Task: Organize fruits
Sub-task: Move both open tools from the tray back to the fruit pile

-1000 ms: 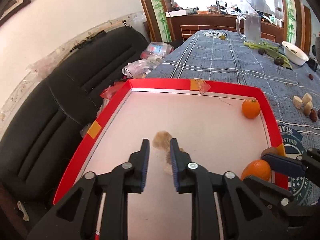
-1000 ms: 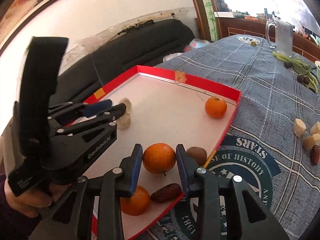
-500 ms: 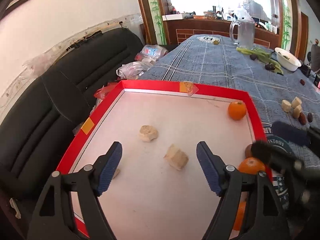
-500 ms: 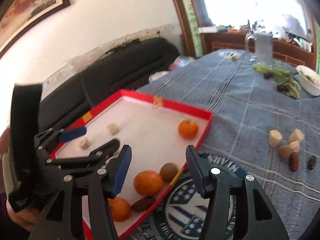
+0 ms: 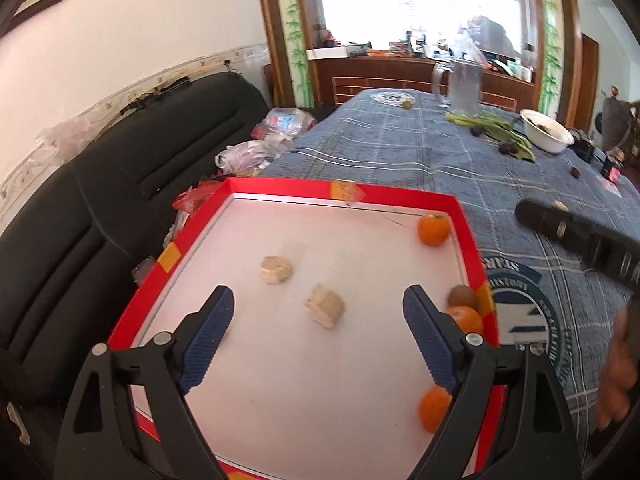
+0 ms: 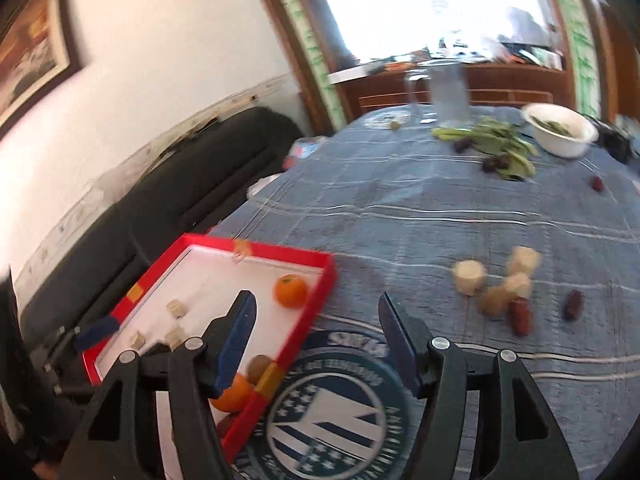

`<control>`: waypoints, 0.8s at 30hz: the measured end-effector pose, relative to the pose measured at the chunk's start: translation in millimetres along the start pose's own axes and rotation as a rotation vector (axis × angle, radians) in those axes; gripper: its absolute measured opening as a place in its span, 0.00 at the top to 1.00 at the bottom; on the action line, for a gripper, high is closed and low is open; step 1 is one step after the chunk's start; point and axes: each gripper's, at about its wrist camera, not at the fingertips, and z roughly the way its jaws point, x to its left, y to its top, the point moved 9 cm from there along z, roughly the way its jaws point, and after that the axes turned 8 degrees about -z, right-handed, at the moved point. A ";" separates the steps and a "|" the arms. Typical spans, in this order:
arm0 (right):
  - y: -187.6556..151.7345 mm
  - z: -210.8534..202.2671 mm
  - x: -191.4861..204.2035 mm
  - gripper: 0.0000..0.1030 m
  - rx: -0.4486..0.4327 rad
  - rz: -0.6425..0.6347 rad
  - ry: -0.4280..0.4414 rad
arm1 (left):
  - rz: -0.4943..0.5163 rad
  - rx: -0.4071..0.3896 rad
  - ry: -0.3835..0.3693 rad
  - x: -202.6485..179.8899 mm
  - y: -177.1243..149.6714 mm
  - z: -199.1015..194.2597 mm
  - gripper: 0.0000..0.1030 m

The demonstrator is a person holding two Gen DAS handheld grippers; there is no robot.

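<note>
Between the ribbed blue pads of the left gripper [image 5: 318, 336], whose jaws are spreading w/ nothing pinched, a pale, lumpy banana chunk [image 5: 325, 310] is seen lying on the smooth white floor of the shallow red-rimmed cardboard tray [image 5: 464, 216]. A 2nd pale rounded chunk [image 5: 276, 269] lies just beyond it, apart. At the tray's far right corner a glossy round orange mandarin [image 5: 433, 230] is set near the rim. Along the right rim a fuzzy brown kiwi [image 5: 463, 297] and 2 more mandarins [image 5: 464, 318] are partly hidden by the right finger. A yellow tape patch [image 5: 169, 257] is stuck on the left rim.

Right gripper [image 6: 316, 340]: black angular plastic fingers w/ blue pads, jaws also opening, nothing gripped; it is held over the blue plaid woven tablecloth [image 6: 400, 208] and its round printed emblem [image 6: 328, 416], beside the tray's near corner. The view is motion-blurred. On the cloth to the right, well apart from the tray, 4 pale stubby cylindrical banana pieces [image 6: 469, 276] are clustered w/ 2 wrinkled dark-red dates [image 6: 522, 315] just beside them.

Farther off, a clear glass mug [image 5: 460, 86], green leafy stems [image 6: 496, 140] w/ dark round fruits and a white bowl [image 6: 560, 130] are placed on the cloth. A black padded leather-look sofa [image 5: 80, 208] runs along the table's left side.
</note>
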 end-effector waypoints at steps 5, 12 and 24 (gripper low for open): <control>10.8 -38.4 -45.9 0.31 -0.037 0.017 -0.101 | 0.055 0.028 -0.083 -44.6 -3.5 -3.8 0.15; 34.8 -97.9 -138.1 0.22 -0.080 0.015 -0.197 | 0.169 0.041 -0.250 -139.0 5.0 -25.0 0.05; 8.0 -108.6 -258.5 0.21 -0.103 0.334 -0.177 | 0.211 0.063 -0.273 -233.4 12.9 4.5 0.04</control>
